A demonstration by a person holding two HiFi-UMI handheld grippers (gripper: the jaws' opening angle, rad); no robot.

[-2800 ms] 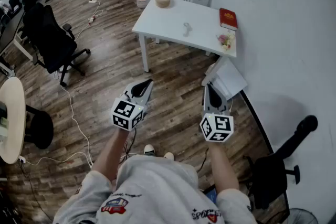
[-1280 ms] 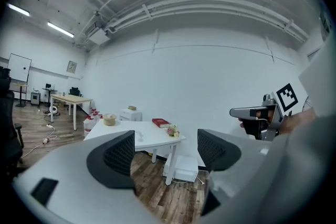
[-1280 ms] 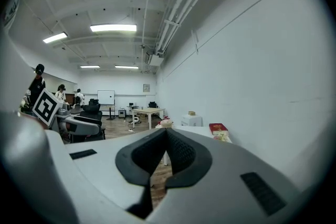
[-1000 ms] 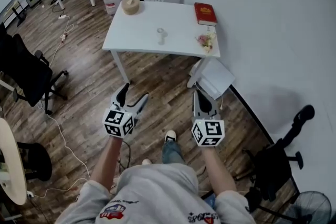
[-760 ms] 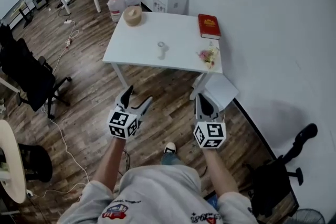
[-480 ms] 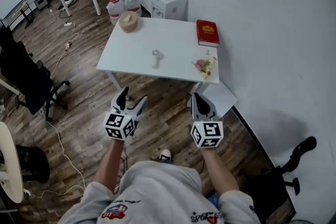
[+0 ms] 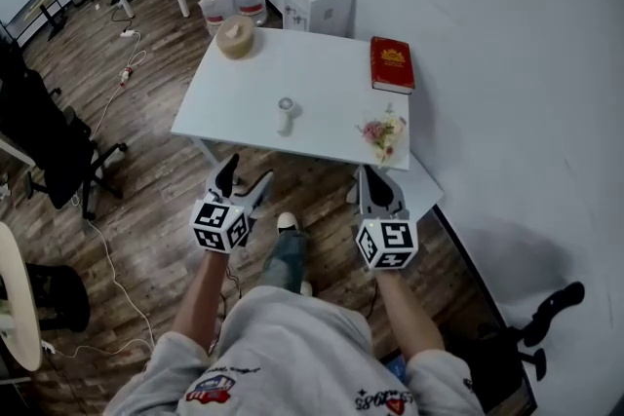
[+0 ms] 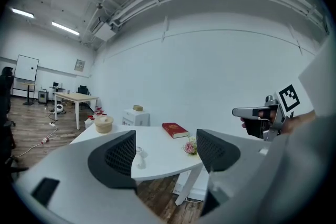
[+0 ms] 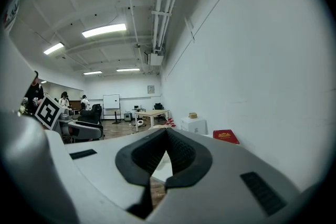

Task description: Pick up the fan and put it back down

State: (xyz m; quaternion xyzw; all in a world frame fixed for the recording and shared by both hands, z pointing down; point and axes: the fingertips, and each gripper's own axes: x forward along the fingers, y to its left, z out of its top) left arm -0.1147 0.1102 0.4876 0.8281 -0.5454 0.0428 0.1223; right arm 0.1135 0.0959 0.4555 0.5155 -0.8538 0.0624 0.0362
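Fan: small white handheld fan [image 7: 285, 115] lying near the middle of the white table [image 7: 322, 93], untouched.
Left gripper: left gripper [image 7: 248, 172] held short of the table's near edge, jaws wide apart and empty; the fan shows between them, far off.
Right gripper: right gripper [image 7: 373, 174] pressed closed on nothing, near the table's right corner.
Risk: the fan looks light and slim, so a hurried pinch could skid it across the top or tip it on the way back down.
Around: flower bunch [image 7: 380, 130] right of the fan; red book [image 7: 392, 64] far right; round lidded container [image 7: 235, 38] far left.
In the way: nothing lies between the grippers and the fan; the flowers are nearest to a right-hand reach.
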